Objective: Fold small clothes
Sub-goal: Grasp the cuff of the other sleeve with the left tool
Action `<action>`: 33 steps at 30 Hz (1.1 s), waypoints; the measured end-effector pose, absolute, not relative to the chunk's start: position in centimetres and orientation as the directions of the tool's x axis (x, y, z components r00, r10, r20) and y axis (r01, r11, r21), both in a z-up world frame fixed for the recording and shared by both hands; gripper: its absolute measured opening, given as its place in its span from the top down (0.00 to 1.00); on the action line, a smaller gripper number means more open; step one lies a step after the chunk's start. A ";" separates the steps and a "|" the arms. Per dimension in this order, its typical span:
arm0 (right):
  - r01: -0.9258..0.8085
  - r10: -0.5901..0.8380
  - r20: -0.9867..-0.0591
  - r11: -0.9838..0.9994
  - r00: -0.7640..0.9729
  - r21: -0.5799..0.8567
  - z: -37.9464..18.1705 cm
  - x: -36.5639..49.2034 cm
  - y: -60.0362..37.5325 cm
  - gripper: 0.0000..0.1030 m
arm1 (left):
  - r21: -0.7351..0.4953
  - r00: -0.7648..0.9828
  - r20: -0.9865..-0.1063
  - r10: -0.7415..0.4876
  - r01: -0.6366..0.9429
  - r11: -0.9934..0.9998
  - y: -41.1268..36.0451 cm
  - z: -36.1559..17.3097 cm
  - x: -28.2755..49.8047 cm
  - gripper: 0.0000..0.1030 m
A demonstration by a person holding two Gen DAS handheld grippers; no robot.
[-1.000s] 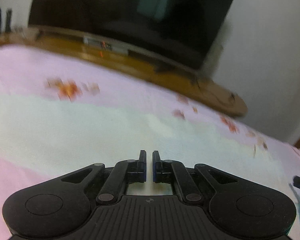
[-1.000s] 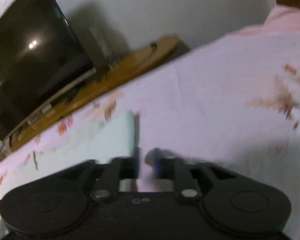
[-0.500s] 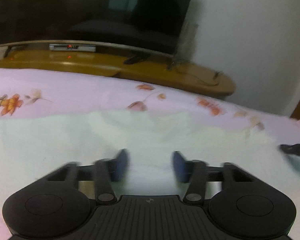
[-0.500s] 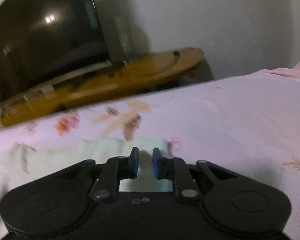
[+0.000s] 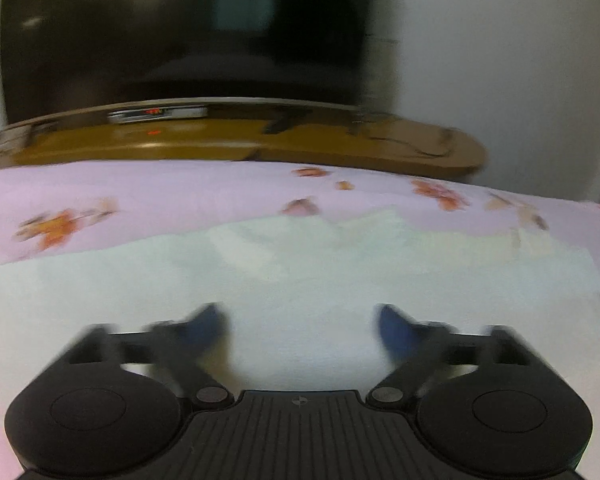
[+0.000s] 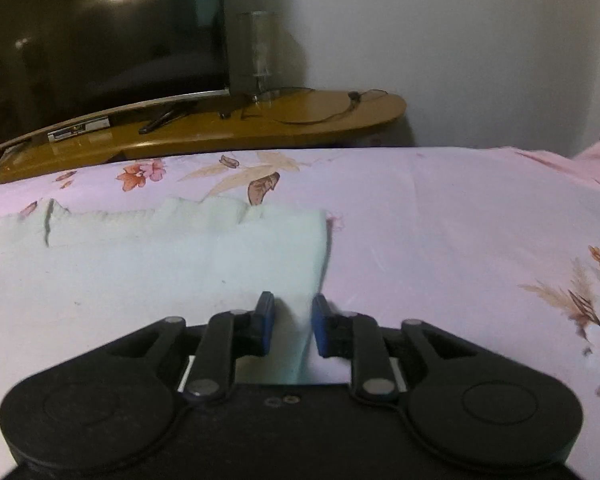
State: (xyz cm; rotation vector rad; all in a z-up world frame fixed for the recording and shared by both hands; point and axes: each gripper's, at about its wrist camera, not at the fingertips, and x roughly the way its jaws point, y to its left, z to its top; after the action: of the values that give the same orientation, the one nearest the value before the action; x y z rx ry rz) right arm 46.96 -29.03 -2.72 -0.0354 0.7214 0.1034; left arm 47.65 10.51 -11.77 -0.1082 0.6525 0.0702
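Note:
A pale mint garment (image 5: 300, 280) lies spread flat on the pink floral bedsheet (image 5: 140, 192). My left gripper (image 5: 302, 322) hovers low over the garment's middle with its jaws wide open and empty, blurred by motion. In the right wrist view the same garment (image 6: 160, 256) shows with its right edge just ahead. My right gripper (image 6: 293, 316) sits at that right edge with its jaws partly open, the edge lying between the blue pads (image 6: 266, 312), not clamped.
A wooden TV stand (image 6: 300, 116) with a large dark TV (image 6: 92, 36), a glass cylinder (image 6: 256, 52) and cables stands beyond the bed's far edge. A white wall is behind. More pink bedsheet (image 6: 460, 240) lies to the right.
My left gripper opened from shut to wide open over the garment. My right gripper opened somewhat and moved over the garment's right edge. Both views levelled out toward the TV.

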 end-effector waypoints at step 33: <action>-0.063 0.206 -0.616 0.967 0.760 0.247 0.6 37.4 -32.1 0.77 | -0.391 0.681 -0.604 0.413 -0.705 0.592 40.7 -13.6 34.0 0.78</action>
State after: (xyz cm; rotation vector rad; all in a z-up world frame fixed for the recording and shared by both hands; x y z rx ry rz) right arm 37.41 -32.10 0.59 0.2170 0.6933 0.1476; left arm 33.99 40.75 -13.58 -0.6593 0.4872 0.6809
